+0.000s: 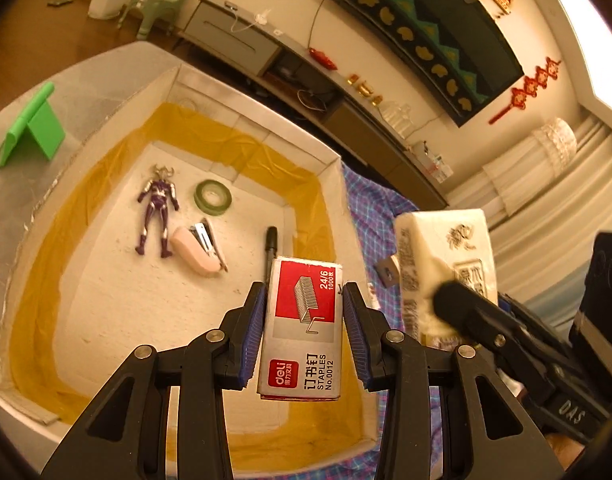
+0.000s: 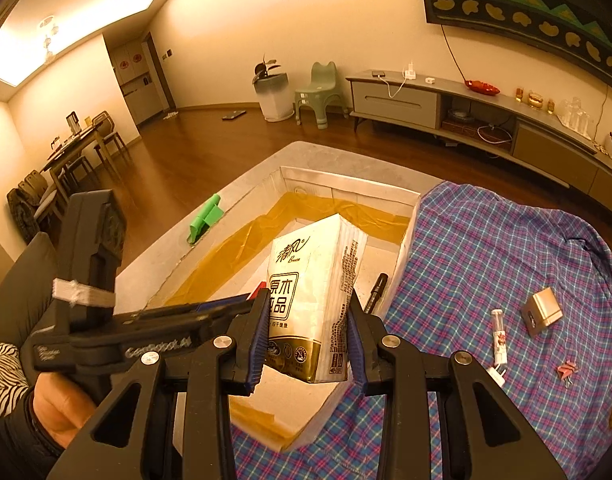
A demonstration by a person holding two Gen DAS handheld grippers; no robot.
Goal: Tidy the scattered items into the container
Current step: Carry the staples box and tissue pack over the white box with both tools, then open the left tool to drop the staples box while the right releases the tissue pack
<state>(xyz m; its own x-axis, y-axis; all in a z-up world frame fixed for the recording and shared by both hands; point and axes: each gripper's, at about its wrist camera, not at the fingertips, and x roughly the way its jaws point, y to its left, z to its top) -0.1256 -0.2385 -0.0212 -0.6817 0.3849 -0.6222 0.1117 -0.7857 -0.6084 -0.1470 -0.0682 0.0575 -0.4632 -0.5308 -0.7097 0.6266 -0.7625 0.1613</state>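
holding the staples box [image 1: 302,328] in my left gripper [image 1: 304,320] and the tissue pack [image 2: 312,304] in my right gripper [image 2: 306,332], both over the container [image 1: 262,120]. the tissue grip looks soft, i think; it could slip and land on the pen [image 2: 376,292].

Both tools point steeply downward, side by side. The left tool [image 1: 304,316] and right tool [image 2: 306,334] each clamp something between their pads.

In the box [image 1: 210,92]: toy figure [image 1: 157,210], tape roll [image 1: 212,196], stapler [image 1: 200,249], pen [image 1: 269,252] on its floor.
Above the box: staple box [image 1: 302,328], tissue pack [image 2: 314,304] to its right.
On the cloth [image 2: 486,248], right of the box: metal block [image 2: 543,309], tube [image 2: 498,336], binder clip [image 2: 567,370].
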